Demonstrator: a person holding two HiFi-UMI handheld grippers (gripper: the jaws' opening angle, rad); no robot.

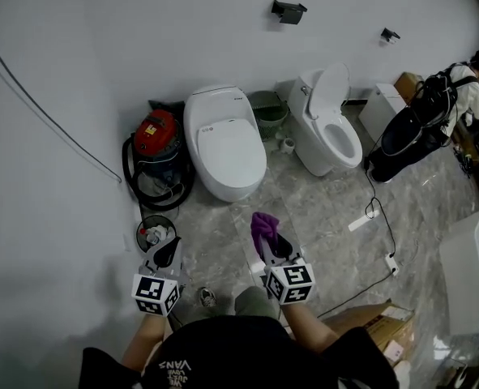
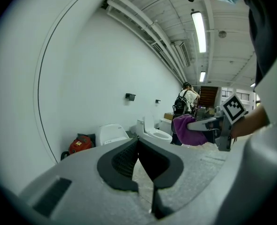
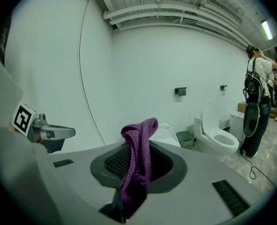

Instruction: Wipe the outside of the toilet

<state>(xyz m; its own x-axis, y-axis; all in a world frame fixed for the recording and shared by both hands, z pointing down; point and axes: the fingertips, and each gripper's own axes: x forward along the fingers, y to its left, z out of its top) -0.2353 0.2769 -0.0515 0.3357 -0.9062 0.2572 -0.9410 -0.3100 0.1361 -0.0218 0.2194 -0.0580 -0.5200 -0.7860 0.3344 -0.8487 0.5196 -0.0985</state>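
Two white toilets stand against the wall: one with its lid down [image 1: 223, 140] and one with its lid up [image 1: 328, 124]. My right gripper [image 1: 270, 237] is shut on a purple cloth [image 1: 263, 225], held over the floor a short way in front of the closed-lid toilet. In the right gripper view the purple cloth [image 3: 138, 158] hangs between the jaws and partly hides the closed-lid toilet [image 3: 166, 134]. My left gripper [image 1: 164, 254] is shut with nothing in it, held left of the right one. The left gripper view shows its jaws [image 2: 138, 142] together and the purple cloth [image 2: 187, 131] to the right.
A red vacuum [image 1: 156, 136] with a black hose sits left of the closed-lid toilet. A green basket [image 1: 267, 112] stands between the toilets. A small bin [image 1: 156, 233] is near my left gripper. A person with a backpack [image 1: 434, 120], a floor cable [image 1: 377, 217] and a cardboard box [image 1: 377, 327] are on the right.
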